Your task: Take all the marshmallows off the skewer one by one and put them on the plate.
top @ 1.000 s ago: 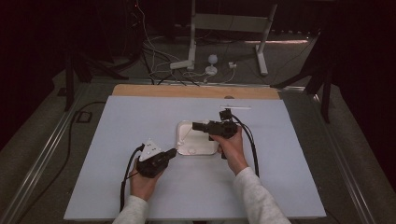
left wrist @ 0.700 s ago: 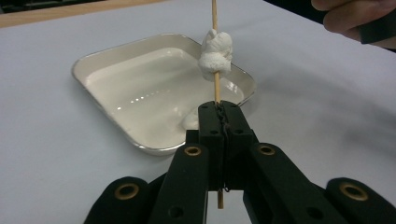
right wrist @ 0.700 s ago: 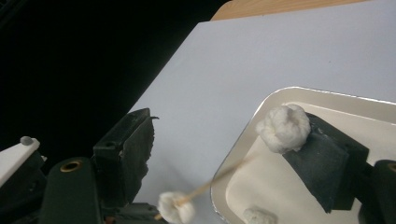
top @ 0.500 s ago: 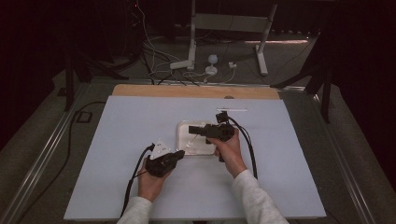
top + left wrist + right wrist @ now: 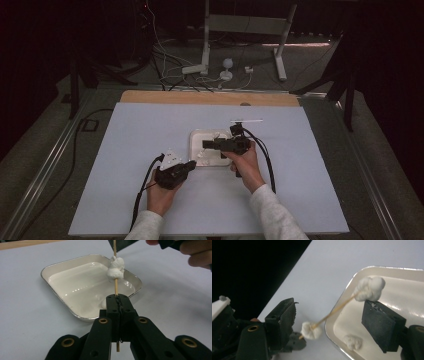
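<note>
**Skewer held steady over the tray while the other gripper closes in on a marshmallow**

Since a second ago, your left gripper (image 5: pixel 192 164) has edged a little toward the near corner of the tray (image 5: pixel 191 142). Your right gripper (image 5: pixel 205 145) has drifted slightly left over the tray.

A thin wooden skewer (image 5: pixel 115 287) is at the centre of the work. It stands clamped between the fully shut jaws of your left gripper, at the tray's near edge, and its free end leans out over the tray. One white marshmallow (image 5: pixel 115 267) is threaded partway up it. In the right gripper view, a second marshmallow (image 5: pixel 312 331) sits lower on the stick, near the clamped end.

Your right gripper reaches in from the opposite side. Its jaws stand moderately wide and have just been closing a little. The skewer and the upper marshmallow lie between them, and the marshmallow sits against the tip of one jaw without being squeezed. That looks like a setup for pinching the marshmallow and sliding it along the stick, while the left grip keeps the stick from twisting.

Below the skewer, the shallow cream tray holds a loose marshmallow (image 5: pixel 353 342) near its rim. Holding the skewer above the tray probably means a dropped piece lands inside it and not on the pale blue table cover (image 5: pixel 300 175).
</note>
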